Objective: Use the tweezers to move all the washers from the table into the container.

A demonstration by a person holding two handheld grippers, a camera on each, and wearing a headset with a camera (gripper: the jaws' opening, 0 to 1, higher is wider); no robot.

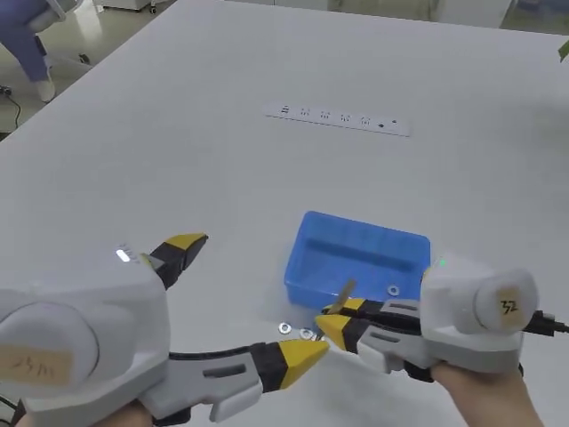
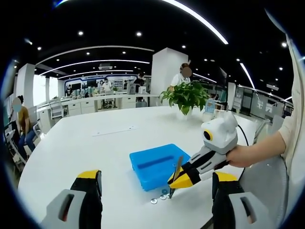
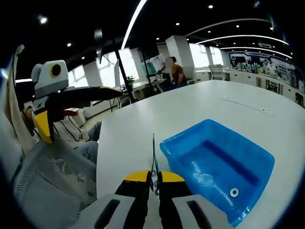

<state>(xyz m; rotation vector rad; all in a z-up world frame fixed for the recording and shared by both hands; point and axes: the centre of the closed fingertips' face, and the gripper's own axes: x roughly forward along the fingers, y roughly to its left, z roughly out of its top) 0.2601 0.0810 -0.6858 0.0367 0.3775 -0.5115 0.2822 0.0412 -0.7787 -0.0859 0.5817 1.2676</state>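
A blue container (image 1: 356, 251) sits on the white table, one washer (image 1: 393, 291) lying in its near right corner. Two washers (image 1: 284, 328) (image 1: 307, 334) lie on the table just in front of it. My right gripper (image 1: 325, 326) is shut on the tweezers (image 1: 343, 292), whose tips point down beside the loose washers (image 2: 153, 201). My left gripper (image 1: 249, 298) stands open and empty to the left of them. In the right gripper view the tweezers (image 3: 154, 157) stick out between the shut jaws, beside the container (image 3: 209, 157) and its washer (image 3: 234, 192).
A white power strip (image 1: 338, 118) lies farther back on the table. A potted plant (image 2: 186, 98) stands at the table's far end, with people beyond it. A mesh chair (image 3: 52, 186) is at the table's near edge.
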